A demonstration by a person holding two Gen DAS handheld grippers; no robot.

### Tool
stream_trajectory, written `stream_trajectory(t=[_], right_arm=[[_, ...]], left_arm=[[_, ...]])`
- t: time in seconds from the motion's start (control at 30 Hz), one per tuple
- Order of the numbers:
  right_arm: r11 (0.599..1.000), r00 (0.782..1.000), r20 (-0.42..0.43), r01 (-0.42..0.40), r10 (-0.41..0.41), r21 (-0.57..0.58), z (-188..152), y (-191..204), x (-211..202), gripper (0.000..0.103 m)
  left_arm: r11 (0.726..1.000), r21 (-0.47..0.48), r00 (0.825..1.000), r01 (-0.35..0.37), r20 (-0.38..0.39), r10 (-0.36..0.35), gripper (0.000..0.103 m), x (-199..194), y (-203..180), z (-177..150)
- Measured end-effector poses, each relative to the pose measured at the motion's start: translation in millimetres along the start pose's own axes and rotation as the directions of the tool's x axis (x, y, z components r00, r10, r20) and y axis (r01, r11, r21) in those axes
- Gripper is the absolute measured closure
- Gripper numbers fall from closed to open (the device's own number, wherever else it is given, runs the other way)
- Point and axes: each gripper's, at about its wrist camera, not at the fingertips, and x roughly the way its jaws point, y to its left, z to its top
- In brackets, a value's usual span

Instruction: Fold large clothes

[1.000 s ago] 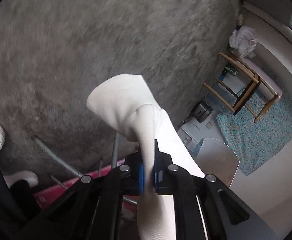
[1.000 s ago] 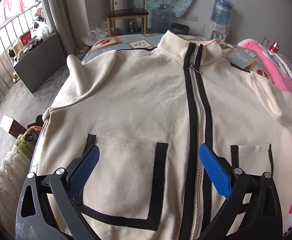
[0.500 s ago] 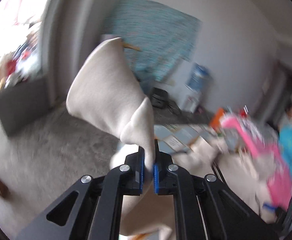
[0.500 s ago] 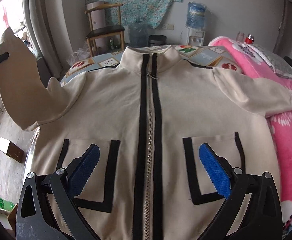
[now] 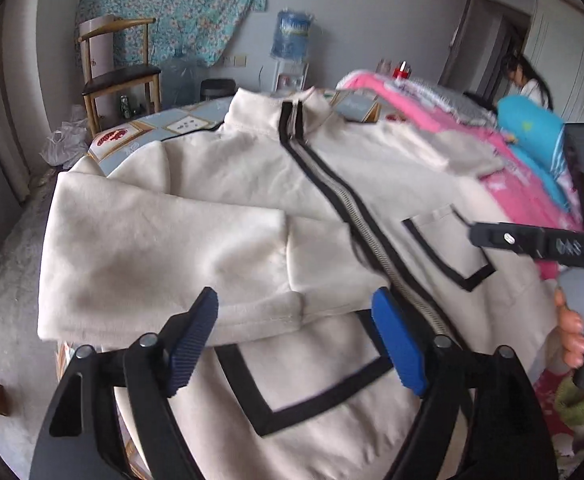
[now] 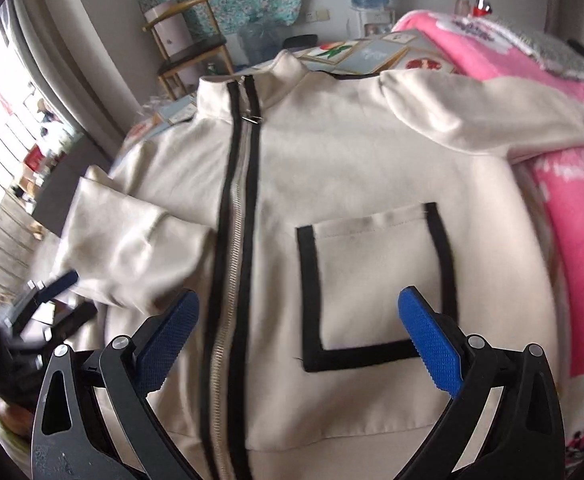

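Note:
A cream zip jacket (image 5: 252, 184) with black trim lies front up on the bed. Its one sleeve (image 5: 164, 256) is folded across the chest, cuff towards the zipper (image 5: 356, 220). My left gripper (image 5: 296, 336) hovers just above that cuff; its jaws are opening and the pads do not press the cloth. In the right wrist view my right gripper (image 6: 298, 344) stands open over the jacket (image 6: 332, 168), its fingers either side of the black-edged pocket (image 6: 372, 280). The other sleeve (image 6: 492, 120) lies stretched out onto the pink blanket.
A pink blanket (image 6: 572, 200) covers the bed to the right, with a blue cushion (image 5: 532, 128) on it. A wooden chair (image 5: 120, 80) and a water dispenser (image 5: 294, 34) stand by the far wall. A person (image 5: 528, 80) is at the back right. A hand (image 5: 572, 332) holds the right gripper.
The left gripper swung the sleeve up from the floor side onto the jacket's front, then let it go. The right gripper slid across from the one pocket to the other.

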Motion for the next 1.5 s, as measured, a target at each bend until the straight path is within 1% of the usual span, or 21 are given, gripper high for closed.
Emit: stream_trajectory(t=[0.07,0.1,0.17,0.2,0.27,0.3,0.37,0.4,0.47,0.6,0.67,0.77,0.93,1.07,1.13,1.2,1.23,1.27,1.33,1.4,1.5], right_arm=[[0.995,0.995,-0.006,-0.095,0.096,0.042,10,1,-1,0.006],[0.986,0.988,-0.009,-0.155,0.156,0.065,15,2,-1,0.006],[0.954,0.959,-0.026,-0.276,0.281,0.115,23,7,3,0.008],[0.928,0.935,-0.042,-0.342,0.352,0.149,25,11,8,0.01],[0.87,0.88,-0.088,-0.44,0.467,0.223,27,19,23,0.021],[0.845,0.855,-0.109,-0.469,0.508,0.258,27,23,30,0.023],[0.803,0.811,-0.152,-0.498,0.565,0.328,24,30,47,0.039],[0.784,0.79,-0.175,-0.502,0.587,0.365,21,33,58,0.043],[0.772,0.772,-0.217,-0.481,0.598,0.415,14,38,76,0.057],[0.785,0.769,-0.283,-0.419,0.574,0.456,2,45,101,0.066],[0.808,0.782,-0.313,-0.377,0.539,0.453,-2,47,109,0.07],[0.815,0.786,-0.328,-0.353,0.525,0.46,-5,49,116,0.07],[0.788,0.767,-0.321,-0.362,0.555,0.497,-1,48,115,0.063],[0.791,0.766,-0.326,-0.363,0.554,0.492,-1,43,114,0.062],[0.804,0.769,-0.337,-0.363,0.544,0.471,0,43,112,0.062],[0.832,0.779,-0.355,-0.359,0.516,0.423,2,51,113,0.078],[0.841,0.782,-0.36,-0.363,0.509,0.401,2,56,114,0.089],[0.849,0.786,-0.362,-0.366,0.501,0.381,3,60,113,0.093],[0.869,0.809,-0.346,-0.369,0.475,0.329,10,68,108,0.095],[0.882,0.839,-0.29,-0.393,0.46,0.261,30,76,94,0.096],[0.914,0.903,-0.149,-0.387,0.403,0.122,72,83,60,0.096]], left_arm=[[1.0,-0.03,1.0,0.003,0.002,-0.003,0.025,-9,6,-11],[0.999,-0.053,1.0,0.0,-0.004,0.0,0.025,-10,11,-14],[0.994,-0.105,1.0,-0.017,-0.017,0.016,0.025,-11,21,-22],[0.992,-0.124,0.999,-0.037,-0.029,0.033,0.025,-9,25,-25],[0.987,-0.124,0.994,-0.099,-0.059,0.092,0.025,-5,31,-30],[0.984,-0.115,0.989,-0.134,-0.071,0.127,0.025,-2,31,-32],[0.98,-0.095,0.983,-0.173,-0.085,0.165,0.025,4,33,-37],[0.978,-0.089,0.979,-0.189,-0.091,0.181,0.025,7,33,-37],[0.973,-0.082,0.972,-0.216,-0.107,0.207,0.025,14,34,-39],[0.962,-0.091,0.96,-0.258,-0.138,0.245,0.025,26,41,-45],[0.961,-0.11,0.961,-0.253,-0.141,0.237,0.025,28,46,-48],[0.96,-0.097,0.959,-0.263,-0.139,0.249,0.025,27,44,-49],[0.96,-0.095,0.958,-0.264,-0.139,0.25,0.025,26,45,-50],[0.959,-0.093,0.957,-0.268,-0.138,0.254,0.025,27,44,-50],[0.959,-0.093,0.957,-0.269,-0.139,0.256,0.025,26,44,-50],[0.958,-0.099,0.957,-0.268,-0.14,0.253,0.025,26,45,-49],[0.958,-0.104,0.958,-0.267,-0.139,0.252,0.025,26,46,-49],[0.958,-0.107,0.957,-0.268,-0.14,0.252,0.025,26,46,-49],[0.956,-0.103,0.956,-0.273,-0.142,0.258,0.025,27,46,-48],[0.955,-0.095,0.953,-0.281,-0.143,0.266,0.025,27,45,-48],[0.952,-0.087,0.949,-0.293,-0.146,0.279,0.025,28,43,-48]])
